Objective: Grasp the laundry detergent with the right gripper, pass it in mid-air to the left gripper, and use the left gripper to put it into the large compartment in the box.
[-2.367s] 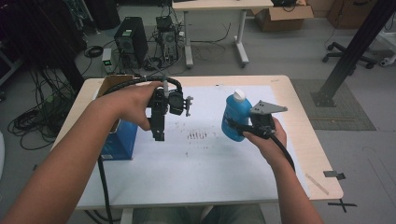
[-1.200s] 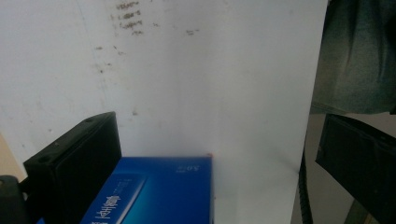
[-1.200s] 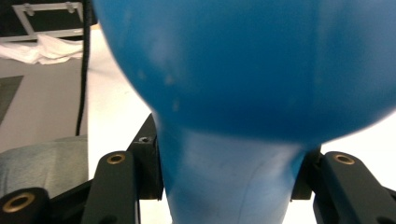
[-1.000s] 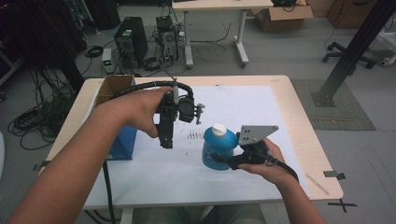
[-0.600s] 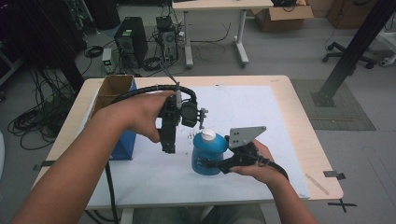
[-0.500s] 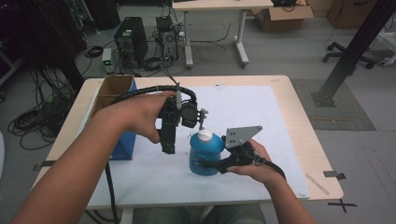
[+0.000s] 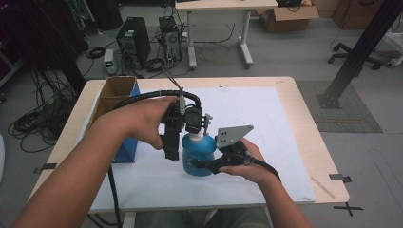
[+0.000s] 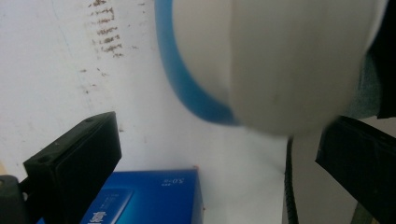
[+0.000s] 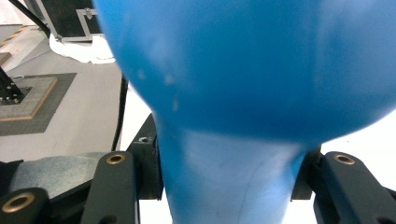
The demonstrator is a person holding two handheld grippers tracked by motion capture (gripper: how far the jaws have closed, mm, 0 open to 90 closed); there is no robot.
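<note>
Now my right claw (image 7: 202, 164) (clamped tight on the blue bottle (image 7: 197, 152)) sits closer to my wide-apart left claw (image 8: 215, 163), white cap (image 8: 289, 60) not off yet.

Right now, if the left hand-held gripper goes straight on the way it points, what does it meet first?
Probably the white cap of the blue bottle: it sits just ahead, between the open jaws of the left hand-held gripper. Depth is unclear.

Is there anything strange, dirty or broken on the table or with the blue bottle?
Nothing is spilled or broken. The blue bottle is held upright in the right gripper. The one oddity is a patch of dark smudges on the white sheet, seen in the left gripper view beside the bottle.
</note>
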